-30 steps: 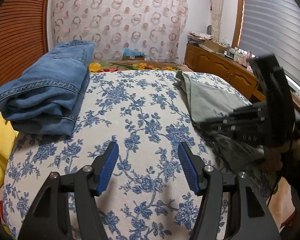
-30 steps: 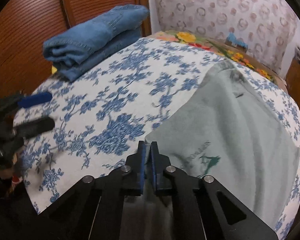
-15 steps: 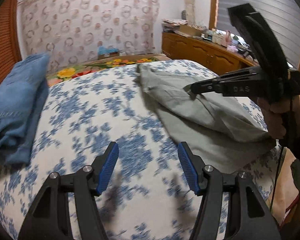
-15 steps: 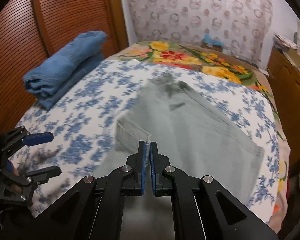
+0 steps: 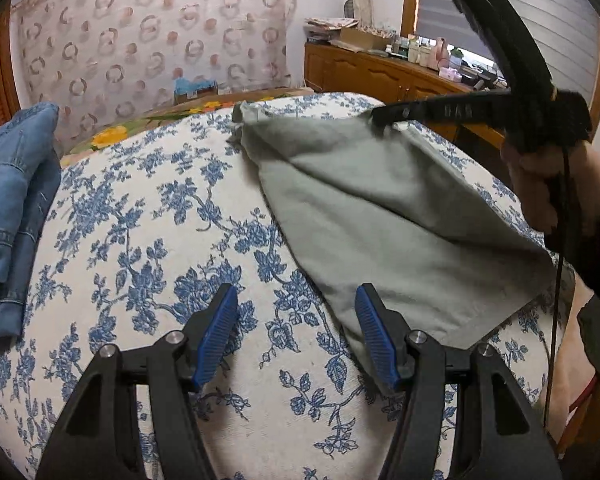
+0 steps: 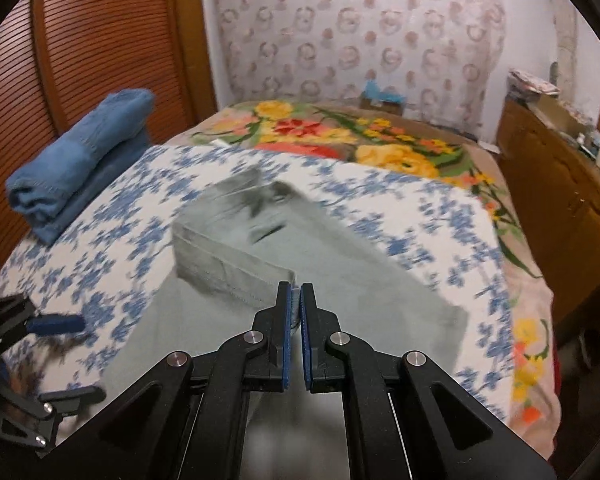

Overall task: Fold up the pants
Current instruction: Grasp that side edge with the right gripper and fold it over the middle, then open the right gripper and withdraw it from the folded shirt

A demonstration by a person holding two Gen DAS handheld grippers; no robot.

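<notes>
Grey-green pants (image 5: 384, 216) lie on the right half of a bed with a blue-flowered cover (image 5: 148, 216). My right gripper (image 6: 296, 312) is shut on a hem edge of the pants (image 6: 236, 268) and holds that edge lifted above the rest of the cloth. In the left wrist view the right gripper (image 5: 380, 114) is up at the far right with the cloth hanging from it. My left gripper (image 5: 296, 332) is open and empty, low over the cover, with its right finger next to the pants' near edge.
Folded blue jeans (image 5: 12, 200) are stacked at the bed's left side, by a slatted wooden door (image 6: 100, 40). A wooden cabinet (image 5: 380, 76) with clutter runs along the right. A flowered blanket (image 6: 340, 136) lies at the far end.
My right gripper has carried the pinched pants edge up and toward the far end, folding the cloth over itself. My left gripper has swung right, toward the pants, and stayed open.
</notes>
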